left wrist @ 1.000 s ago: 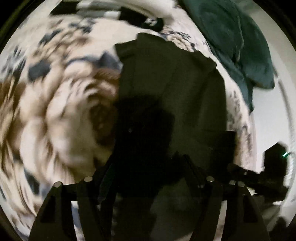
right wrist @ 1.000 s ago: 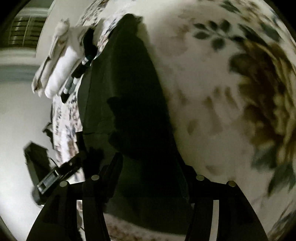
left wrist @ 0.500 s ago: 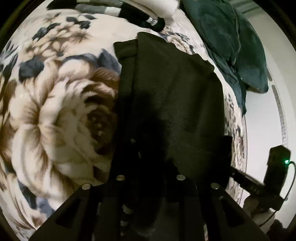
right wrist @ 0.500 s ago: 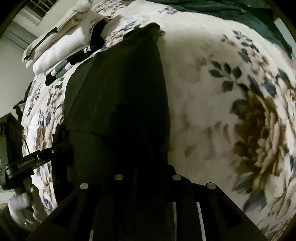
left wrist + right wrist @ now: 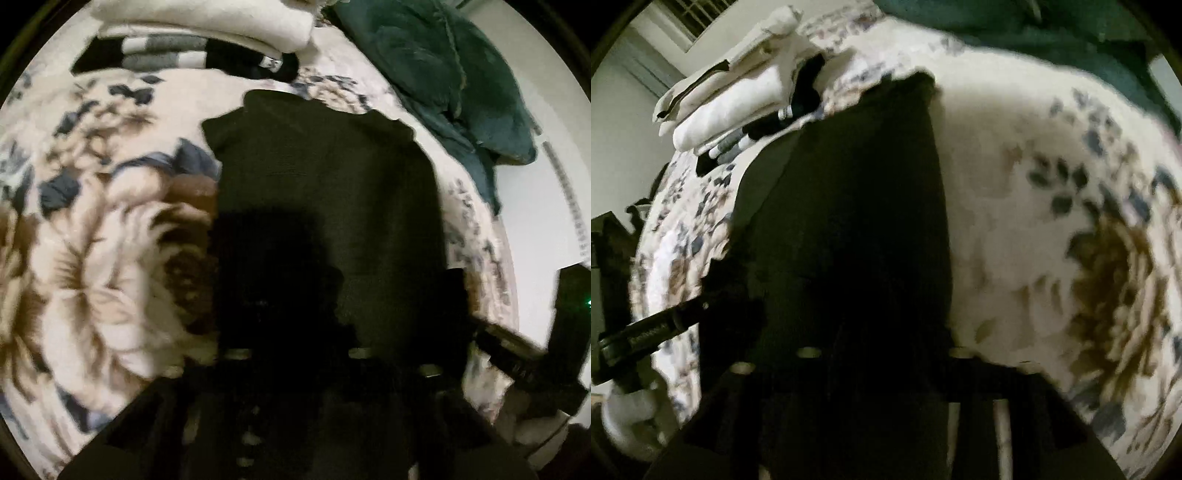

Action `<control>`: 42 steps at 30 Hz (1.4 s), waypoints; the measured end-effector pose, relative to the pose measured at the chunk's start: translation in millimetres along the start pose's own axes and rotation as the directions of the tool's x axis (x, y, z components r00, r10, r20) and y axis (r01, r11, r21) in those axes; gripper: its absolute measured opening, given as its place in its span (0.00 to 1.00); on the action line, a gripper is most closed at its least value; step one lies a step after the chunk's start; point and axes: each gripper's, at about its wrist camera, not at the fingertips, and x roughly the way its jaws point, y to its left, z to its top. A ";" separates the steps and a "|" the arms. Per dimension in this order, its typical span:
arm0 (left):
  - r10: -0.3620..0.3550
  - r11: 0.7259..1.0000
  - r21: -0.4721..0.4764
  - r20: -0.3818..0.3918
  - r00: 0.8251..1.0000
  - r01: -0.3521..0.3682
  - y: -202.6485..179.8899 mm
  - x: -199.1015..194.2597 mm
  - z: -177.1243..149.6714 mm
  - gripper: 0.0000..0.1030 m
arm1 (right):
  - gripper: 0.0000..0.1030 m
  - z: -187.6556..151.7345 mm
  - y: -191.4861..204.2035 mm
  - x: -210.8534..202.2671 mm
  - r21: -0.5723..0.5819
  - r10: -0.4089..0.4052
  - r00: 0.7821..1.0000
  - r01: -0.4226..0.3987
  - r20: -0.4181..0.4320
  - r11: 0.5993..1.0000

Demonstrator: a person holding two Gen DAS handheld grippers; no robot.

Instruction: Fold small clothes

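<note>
**Inspector:** State the position of the task item.

**Assistant:** The dark garment [image 5: 328, 206] lies flat on the bed, over the floral blanket [image 5: 92, 258], its far end towards the stack of folded clothes [image 5: 207, 40] at the bed's far edge. Its near hem runs under both tools.

**Inspector:** Condition of the fingers?

**Assistant:** The left gripper [image 5: 295, 373] has just been closing; its fingers stand nearly together on the near edge of the garment, with cloth between them. The right gripper [image 5: 882, 373] has likewise just been closing, and dark cloth sits between its fingers too. Both areas are very dark, so pad contact is judged rather than plainly read.

**Inspector:** Handling assessment?

**Assistant:** In my judgement the garment is soft, light and limp, a knit-like cloth that will sag between two holds and may drag on the fleecy blanket. The two near corners look the soundest places to hold, taken well in from the edge so the hem does not slip out.

**Inspector:** Labels or writing?

**Assistant:** A small white tag [image 5: 271, 64] shows on the striped item in the stack; its marking is too blurred to read. Lettering on the other tool's body is also illegible.
</note>
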 end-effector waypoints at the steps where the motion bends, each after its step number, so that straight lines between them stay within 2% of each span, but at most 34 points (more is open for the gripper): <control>1: -0.003 1.000 -0.009 0.018 1.000 0.003 0.9 -5.0 -2.6 0.13 | 0.08 0.1 3.3 -2.4 -0.014 -0.007 1.000 0.008 0.015 1.000; 5: 0.015 1.000 -0.022 0.065 0.998 -0.014 -0.3 -22.2 -12.2 0.12 | 0.07 -4.7 13.8 -18.5 -0.038 -0.029 0.997 0.032 0.065 0.999; 10: 0.015 0.999 -0.043 0.110 0.994 -0.010 -7.6 -44.8 -16.0 0.12 | 0.06 -6.0 14.0 -44.2 0.001 0.013 0.995 -0.013 0.099 1.000; 12: 0.025 0.999 -0.030 0.105 0.994 -0.022 -11.8 -51.0 -16.1 0.12 | 0.06 -4.2 13.4 -53.5 0.008 0.025 0.994 -0.026 0.103 1.000; 14: 0.019 0.999 -0.041 0.095 0.995 -0.016 -10.0 -50.0 -18.4 0.13 | 0.06 -3.9 12.0 -57.6 0.011 0.035 0.995 -0.037 0.092 0.999; 16: 0.023 0.998 -0.052 0.046 0.999 -0.020 -6.5 -39.7 -19.0 0.14 | 0.06 -6.7 11.2 -53.2 0.007 0.029 0.998 -0.029 0.054 1.000; 18: -0.019 0.996 -0.092 0.024 1.000 0.021 -1.3 -32.9 -20.8 0.16 | 0.06 -10.7 9.4 -46.9 0.015 0.040 0.999 -0.040 0.025 0.999; 23: -0.034 0.992 -0.122 0.030 0.999 0.038 -0.4 -32.9 -25.7 0.20 | 0.06 -12.4 10.0 -36.2 0.008 0.073 0.997 -0.073 -0.006 0.997; 30: -0.003 0.990 -0.140 0.033 0.999 0.008 -0.9 -29.6 -32.9 0.22 | 0.07 -6.2 3.5 -13.9 0.053 0.110 0.991 -0.107 -0.072 0.993; 34: 0.042 0.994 -0.100 0.099 0.994 -0.032 -9.6 -37.8 -34.0 0.19 | 0.07 -6.1 2.1 -11.6 0.060 0.119 0.991 -0.115 -0.065 0.992; 35: 0.053 0.995 -0.093 0.123 0.991 -0.042 -12.1 -42.4 -34.7 0.11 | 0.07 -6.9 2.6 -14.3 0.057 0.117 0.992 -0.114 -0.051 0.992; 37: 0.076 0.994 -0.085 0.150 0.986 -0.064 -17.1 -51.2 -37.9 0.08 | 0.07 -8.5 3.5 -19.7 0.053 0.115 0.993 -0.113 -0.036 0.992; 38: 0.077 0.994 -0.087 0.159 0.984 -0.063 -17.5 -54.7 -39.5 0.05 | 0.07 -9.9 3.7 -23.8 0.049 0.113 0.993 -0.111 -0.026 0.993; 42: 0.064 0.995 -0.086 0.173 0.983 -0.049 -22.2 -64.6 -45.6 0.05 | 0.06 -14.7 3.2 -38.7 0.057 0.130 0.992 -0.130 -0.001 0.990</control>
